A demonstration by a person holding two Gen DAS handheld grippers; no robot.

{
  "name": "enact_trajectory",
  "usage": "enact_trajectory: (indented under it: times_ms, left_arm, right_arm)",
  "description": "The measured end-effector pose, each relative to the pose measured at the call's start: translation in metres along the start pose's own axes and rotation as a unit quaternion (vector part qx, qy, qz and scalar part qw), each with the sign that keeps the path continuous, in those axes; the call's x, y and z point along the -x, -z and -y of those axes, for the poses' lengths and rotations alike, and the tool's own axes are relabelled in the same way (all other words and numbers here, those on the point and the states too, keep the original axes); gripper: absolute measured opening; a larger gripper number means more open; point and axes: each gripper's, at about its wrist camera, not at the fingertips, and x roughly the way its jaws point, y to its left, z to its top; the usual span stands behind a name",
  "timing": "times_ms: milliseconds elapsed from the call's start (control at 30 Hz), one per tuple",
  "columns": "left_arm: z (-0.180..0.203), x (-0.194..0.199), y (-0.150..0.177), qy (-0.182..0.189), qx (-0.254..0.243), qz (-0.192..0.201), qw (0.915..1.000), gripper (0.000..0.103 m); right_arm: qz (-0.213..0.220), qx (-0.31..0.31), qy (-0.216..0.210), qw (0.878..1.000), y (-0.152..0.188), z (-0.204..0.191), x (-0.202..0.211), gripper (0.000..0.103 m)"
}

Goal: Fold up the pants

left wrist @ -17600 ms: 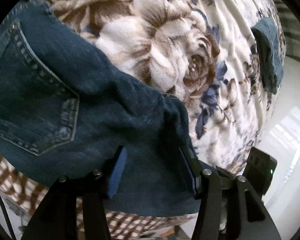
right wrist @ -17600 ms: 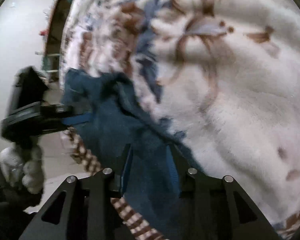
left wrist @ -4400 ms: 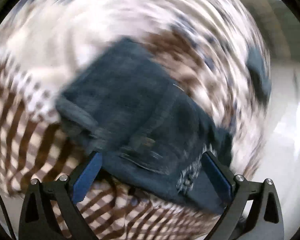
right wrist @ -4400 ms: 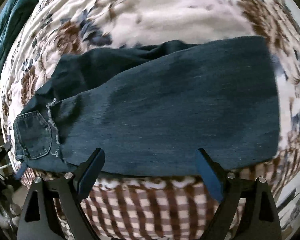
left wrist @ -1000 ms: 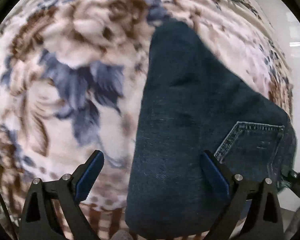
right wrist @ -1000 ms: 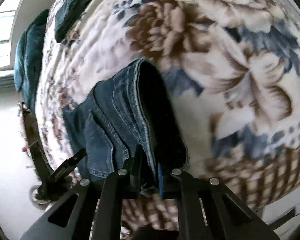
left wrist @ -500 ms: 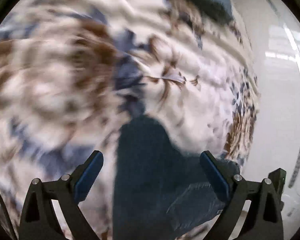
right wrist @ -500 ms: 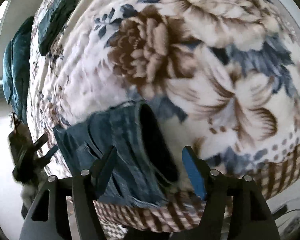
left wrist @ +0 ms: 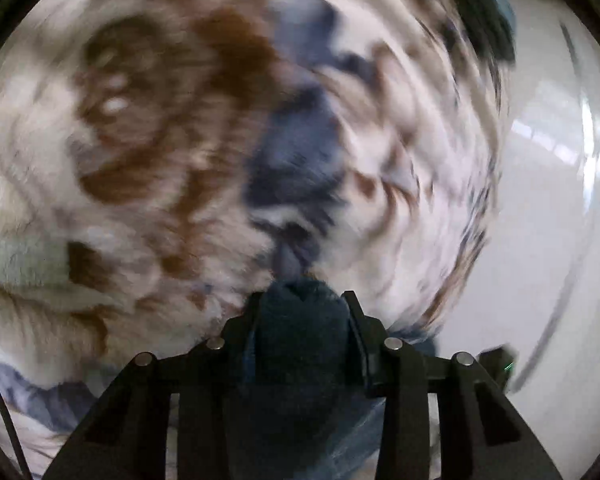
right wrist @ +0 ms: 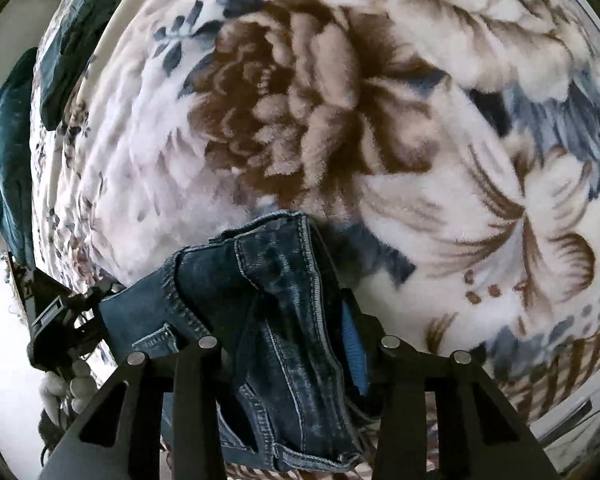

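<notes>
Denim fills both claws: my left claw is clamped on a dark fold of the pants, and my right claw grips their bunched, seamed edge. They sit near the bed's edge on the floral blanket, which stretches wide ahead. Only the right view shows stitching sharply; the left view is blurred.

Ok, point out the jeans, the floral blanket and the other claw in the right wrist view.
jeans point(right wrist: 284, 280), right wrist view, stitched denim fold.
floral blanket point(right wrist: 284, 120), right wrist view, brown flower.
left claw point(right wrist: 94, 302), right wrist view, black fingertips at the jeans' edge.
</notes>
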Motion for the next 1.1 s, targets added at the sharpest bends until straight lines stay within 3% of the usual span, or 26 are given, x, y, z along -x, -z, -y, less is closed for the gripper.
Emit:
enact_trajectory:
  times_ms: [100, 133, 200, 233, 267, 300, 433, 533, 567, 600, 667, 733, 833, 900, 1000, 1033, 1100]
  left_arm:
    - [-0.004, 0.006, 0.004, 0.028, 0.019, 0.001, 0.9994, 0.036]
    - [-0.001, 0.013, 0.009, 0.037, 0.014, 0.011, 0.9992, 0.042]
    - [0.001, 0.028, 0.018, 0.038, 0.004, 0.029, 0.9988, 0.051]
    - [0.002, 0.034, 0.023, 0.044, 0.003, 0.037, 0.9984, 0.063]
    - [0.003, 0.038, 0.026, 0.040, 0.002, 0.046, 0.9981, 0.068]
    - [0.005, 0.043, 0.031, 0.036, -0.008, 0.056, 0.9977, 0.069]
    - [0.019, 0.020, 0.037, -0.014, -0.059, 0.037, 0.9975, 0.068]
    - [0.022, 0.004, 0.032, -0.058, -0.084, 0.039, 0.9941, 0.036]
    - [0.020, 0.003, 0.028, -0.068, -0.083, 0.046, 0.9931, 0.035]
    - [0.018, 0.001, 0.026, -0.061, -0.077, 0.045, 0.9941, 0.035]
    - [0.012, 0.002, 0.023, -0.051, -0.067, 0.043, 0.9955, 0.036]
    - [0.019, 0.003, 0.027, -0.068, -0.085, 0.045, 0.9931, 0.040]
    - [0.028, 0.020, 0.040, -0.093, -0.101, 0.059, 0.9888, 0.045]
    - [0.036, 0.034, 0.053, -0.101, -0.114, 0.079, 0.9852, 0.046]
    - [0.026, 0.050, 0.077, -0.112, -0.123, 0.111, 0.9798, 0.066]
    - [0.021, 0.052, 0.082, -0.111, -0.124, 0.121, 0.9786, 0.078]
    - [0.012, 0.046, 0.091, -0.093, -0.134, 0.125, 0.9786, 0.086]
  right_arm:
    - [-0.011, 0.003, -0.002, 1.000, 0.001, 0.001, 0.004, 0.043]
    - [-0.016, 0.005, -0.003, 1.000, 0.001, 0.004, 0.008, 0.044]
    - [-0.018, 0.010, -0.001, 1.000, 0.001, 0.004, 0.016, 0.056]
    - [-0.012, 0.014, -0.006, 1.000, 0.002, 0.005, 0.023, 0.058]
    - [-0.009, 0.017, -0.013, 1.000, 0.003, 0.004, 0.027, 0.060]
    - [-0.007, 0.020, -0.016, 1.000, 0.005, 0.002, 0.029, 0.062]
    - [-0.015, 0.049, -0.015, 0.999, 0.009, -0.003, 0.028, 0.063]
    - [-0.028, 0.057, -0.023, 0.998, 0.010, -0.005, 0.014, 0.057]
    - [-0.018, 0.056, -0.016, 0.998, 0.011, -0.001, 0.013, 0.036]
    - [-0.017, 0.056, -0.012, 0.998, 0.009, 0.001, 0.007, 0.031]
    - [-0.027, 0.040, -0.011, 0.999, 0.006, 0.011, -0.002, 0.031]
    - [-0.036, 0.046, -0.018, 0.998, 0.005, 0.011, -0.006, 0.031]
    - [-0.047, 0.058, -0.036, 0.997, 0.003, 0.010, 0.000, 0.054]
    - [-0.037, 0.064, -0.065, 0.995, 0.003, 0.016, 0.010, 0.089]
    - [-0.041, 0.072, -0.109, 0.991, 0.006, 0.030, 0.008, 0.092]
    - [-0.052, 0.076, -0.122, 0.988, 0.008, 0.034, 0.000, 0.092]
    - [-0.085, 0.081, -0.159, 0.980, 0.009, 0.041, -0.023, 0.092]
